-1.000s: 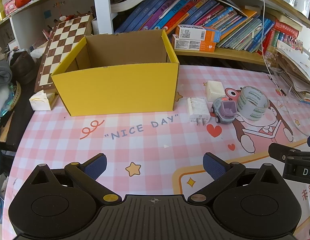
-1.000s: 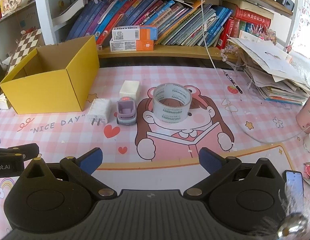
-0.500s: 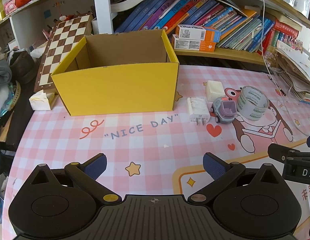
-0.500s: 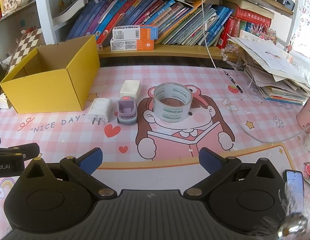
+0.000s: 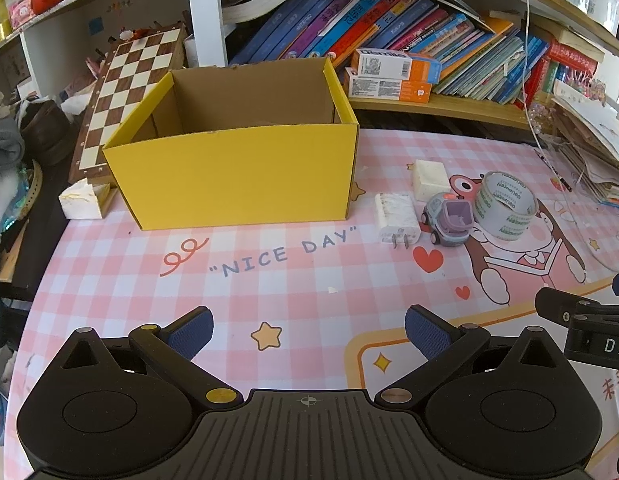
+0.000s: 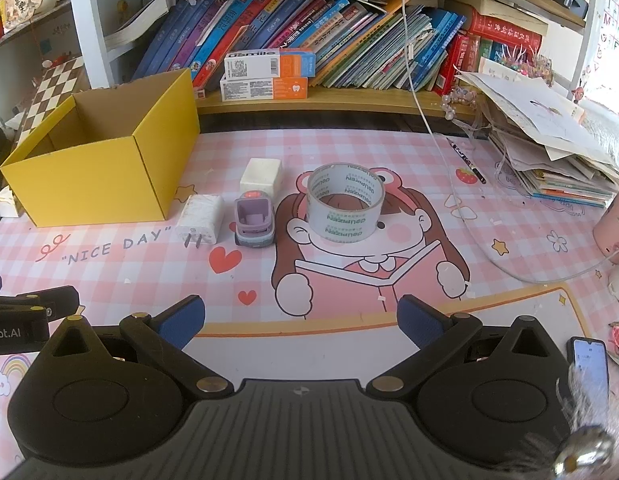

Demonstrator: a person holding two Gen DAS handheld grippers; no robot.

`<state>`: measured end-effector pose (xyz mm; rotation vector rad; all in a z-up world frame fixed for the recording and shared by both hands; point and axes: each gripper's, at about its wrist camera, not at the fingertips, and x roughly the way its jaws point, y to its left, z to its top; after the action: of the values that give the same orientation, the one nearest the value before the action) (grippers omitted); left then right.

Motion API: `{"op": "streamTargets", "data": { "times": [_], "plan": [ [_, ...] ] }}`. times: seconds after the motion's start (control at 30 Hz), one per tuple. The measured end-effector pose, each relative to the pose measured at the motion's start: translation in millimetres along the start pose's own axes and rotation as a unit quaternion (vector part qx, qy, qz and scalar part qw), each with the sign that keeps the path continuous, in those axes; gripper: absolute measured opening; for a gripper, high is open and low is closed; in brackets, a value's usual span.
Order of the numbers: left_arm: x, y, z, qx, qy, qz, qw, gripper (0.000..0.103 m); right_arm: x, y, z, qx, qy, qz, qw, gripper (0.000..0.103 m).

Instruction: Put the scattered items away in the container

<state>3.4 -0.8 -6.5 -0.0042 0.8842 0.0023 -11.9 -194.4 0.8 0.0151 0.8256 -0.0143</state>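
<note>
The left gripper (image 5: 307, 330) is hovering low over the pink checked mat (image 5: 109, 280), and its two blue-padded fingers are standing wide apart with nothing between them. The right gripper (image 6: 301, 320) is hovering in the same way, with its fingers also spread and gripping nothing.

The yellow cardboard box (image 5: 237, 178) is standing upright on the mat with its top open, and as far as its inside is showing, nothing is lying in it. All the scattered items are lying to the right of this box. The white charger plug (image 6: 200, 219) is lying flat just beside the right front corner of the box, with its metal prongs pointing toward the cameras. The small toy car (image 6: 254, 226) is standing just to the right of the plug, farther from the box. The white block (image 6: 262, 176) is sitting behind the toy car, near the right wall of the box but not touching it. The roll of clear tape (image 6: 345, 206) is resting on its flat side farthest from the box, near the toy car.

A chessboard (image 5: 125, 92) is leaning behind the left side of the box, and a shelf with books (image 6: 309, 32) is running behind the box.
</note>
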Motion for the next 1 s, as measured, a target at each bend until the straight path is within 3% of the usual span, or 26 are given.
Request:
{"op": "streamTargets", "data": {
  "times": [1.0],
  "plan": [
    [-0.8, 0.4, -0.1, 0.004, 0.002, -0.002, 1.0, 0.103, 0.3, -0.5, -1.4, 0.003, 0.005, 0.007, 1.0, 0.103]
  ]
}}
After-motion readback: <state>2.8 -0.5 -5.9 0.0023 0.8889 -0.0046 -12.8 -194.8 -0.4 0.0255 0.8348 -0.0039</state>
